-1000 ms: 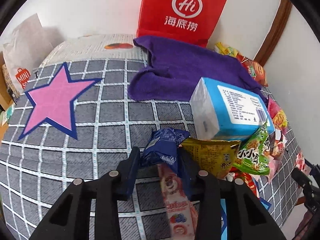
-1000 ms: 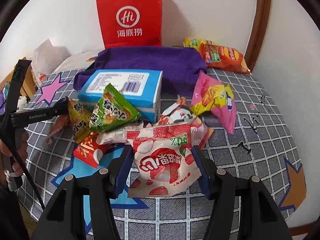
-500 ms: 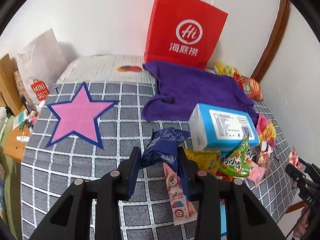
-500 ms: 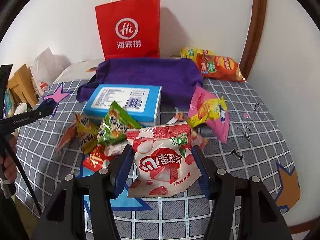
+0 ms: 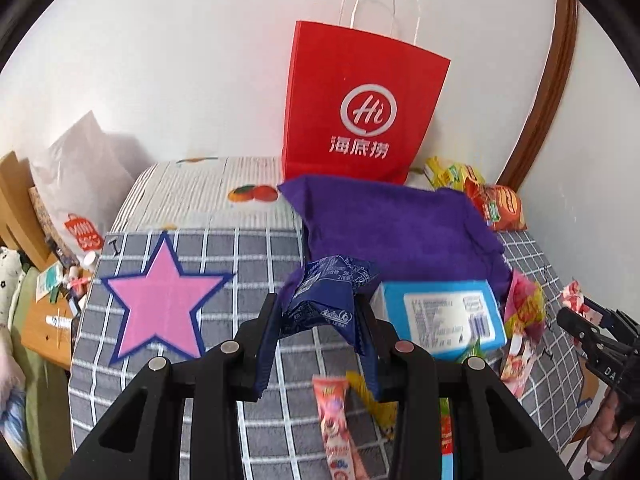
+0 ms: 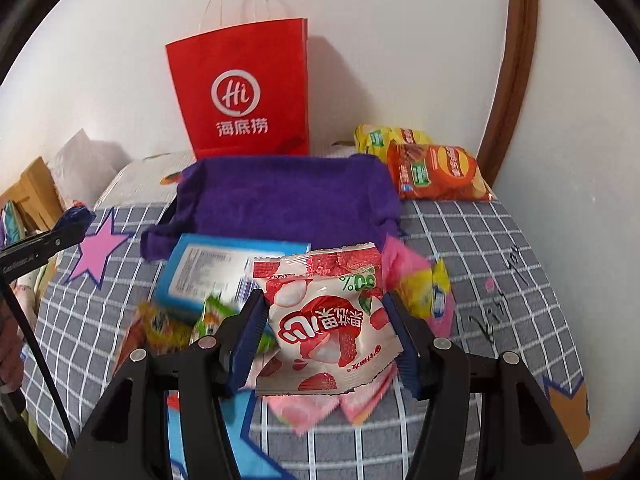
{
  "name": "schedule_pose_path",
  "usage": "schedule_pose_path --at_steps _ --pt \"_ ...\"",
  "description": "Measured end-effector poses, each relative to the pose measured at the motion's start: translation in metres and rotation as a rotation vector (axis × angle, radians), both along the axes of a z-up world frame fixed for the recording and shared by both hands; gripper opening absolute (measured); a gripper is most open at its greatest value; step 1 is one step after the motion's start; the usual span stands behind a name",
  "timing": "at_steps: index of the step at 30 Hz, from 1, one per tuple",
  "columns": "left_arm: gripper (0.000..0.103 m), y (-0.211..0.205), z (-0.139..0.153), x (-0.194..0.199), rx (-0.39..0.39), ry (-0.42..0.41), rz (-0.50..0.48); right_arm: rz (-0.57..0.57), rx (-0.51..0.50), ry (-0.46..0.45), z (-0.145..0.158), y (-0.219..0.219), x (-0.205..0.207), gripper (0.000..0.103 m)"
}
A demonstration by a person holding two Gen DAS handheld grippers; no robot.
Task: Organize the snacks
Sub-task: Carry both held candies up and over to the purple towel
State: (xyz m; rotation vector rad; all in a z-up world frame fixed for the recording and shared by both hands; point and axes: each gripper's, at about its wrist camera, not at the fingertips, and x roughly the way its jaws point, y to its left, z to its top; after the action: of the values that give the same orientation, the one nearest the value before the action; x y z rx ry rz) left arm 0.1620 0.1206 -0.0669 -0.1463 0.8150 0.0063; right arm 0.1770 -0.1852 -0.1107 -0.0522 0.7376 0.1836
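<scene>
We've got the left hand-held gripper (image 5: 316, 344) clenched on a crumpled dark-blue snack pack (image 5: 326, 300), pads pressing its sides, pack up off the bed. The right hand-held gripper (image 6: 324, 336) is grasping a strawberry candy bag (image 6: 328, 320) across its width, also clear of the bed.

Taking the blue box (image 5: 440, 316) as our landmark, near to far: nearest us, in front of the box, a pink candy stick (image 5: 336, 420) lies on the grid bedspread (image 5: 248, 264), w/ yellow and green packets blurred beside it. Right of the box, a pink-yellow pack (image 6: 424, 292). Left of the box, the pink star (image 5: 164, 300) printed on the spread. Just behind the box, a purple towel (image 5: 400, 228). Behind that, against the wall, the red paper bag (image 5: 360, 100), standing upright. Back right of the box, orange and yellow chip bags (image 6: 436, 172) in the corner.

We judge the red bag is the likely drop spot, tho nothing confirms it. What could go wrong from here:
- Blue pack is held by a crumpled fold, so it may slip out mid-carry if the film slides.
- Candy bag is slick and puffy, so a squeeze could pop it or let it twist free.
- Both grippers heading for one narrow bag mouth could bump each other, or tip the bag since it's light and only leans on the wall.
- Bag handles could snag a finger.
</scene>
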Motion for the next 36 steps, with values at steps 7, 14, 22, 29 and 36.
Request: schedule_pose_path --at_steps 7,14,22,29,36 --pt "0.034 -0.002 0.012 0.044 0.027 -0.014 -0.011 0.006 0.008 -0.039 0.026 0.007 0.043 0.058" --pt "0.034 -0.008 0.014 0.096 0.031 -0.024 -0.049 0.016 0.003 -0.072 0.048 0.015 0.091 0.058" --pt "0.034 -0.018 -0.009 0.150 0.037 0.010 -0.090 0.029 0.025 -0.077 0.048 0.022 0.141 0.058" --pt "0.034 -0.023 -0.030 0.188 0.031 0.042 -0.100 0.049 0.028 -0.049 0.032 0.032 0.190 0.058" --pt "0.034 -0.026 -0.048 0.220 0.026 0.068 -0.102 0.075 0.035 -0.026 0.013 0.041 0.227 0.058"
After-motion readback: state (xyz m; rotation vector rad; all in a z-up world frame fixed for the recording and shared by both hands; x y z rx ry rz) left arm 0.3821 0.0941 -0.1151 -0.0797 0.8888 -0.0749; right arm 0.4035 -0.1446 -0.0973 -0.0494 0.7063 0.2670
